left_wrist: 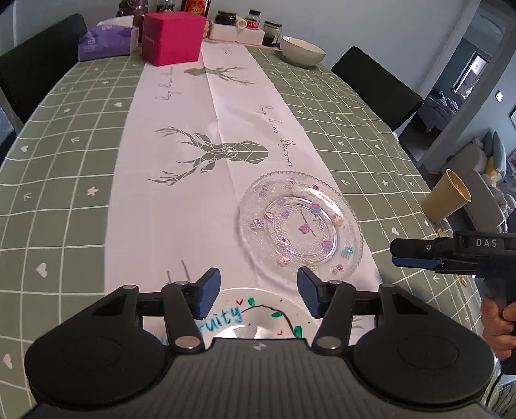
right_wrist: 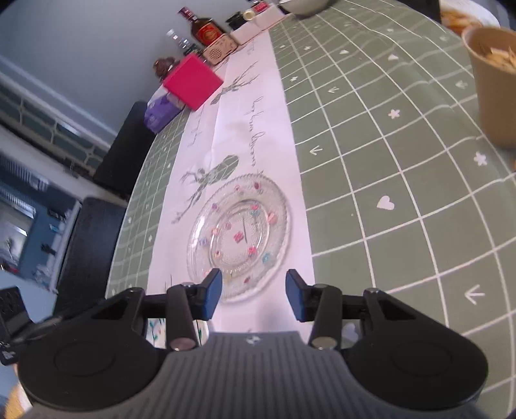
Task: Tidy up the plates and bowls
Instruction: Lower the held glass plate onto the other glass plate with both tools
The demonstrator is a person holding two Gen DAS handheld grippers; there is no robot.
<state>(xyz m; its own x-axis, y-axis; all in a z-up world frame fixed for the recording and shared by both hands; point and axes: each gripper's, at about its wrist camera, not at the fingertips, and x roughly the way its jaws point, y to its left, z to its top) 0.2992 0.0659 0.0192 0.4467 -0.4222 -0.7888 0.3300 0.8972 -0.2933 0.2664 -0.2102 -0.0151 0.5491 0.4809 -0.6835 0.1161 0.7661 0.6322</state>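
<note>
Below my left hand-held gripper (left_wrist: 258, 291), at six o'clock in its view, a white plate (left_wrist: 258, 319) lettered in blue lies on the counter (left_wrist: 80, 161); the fingers stand apart around nothing, poised above its far rim. My right hand-held gripper (right_wrist: 254, 291) is likewise spread and empty, its blue pads framing the near edge of the clear glass plate (right_wrist: 240, 235) that sits on the white runner (right_wrist: 271, 145). From the left wrist view that glass plate (left_wrist: 301, 225) lies at one o'clock, just beyond the white one, while the right tool appears at three o'clock, its jaw gap not readable from that side.

Risk, as I judge it, starts with the glass. Its beaded, scalloped rim is thin and slick, so a shallow pinch could let it slide out and chip against the white plate close by. Coming in low could also catch the runner and drag the cloth, plate included.

At two o'clock in the right wrist view a tan cup (right_wrist: 493, 83) holding something pale stands near the counter's edge; a wide swing of my right arm could topple it. Farther off, at twelve o'clock in the left view, a pale bowl (left_wrist: 303, 51) waits near a pink box (left_wrist: 172, 37) and jars (left_wrist: 254, 22), well apart from both plates.
</note>
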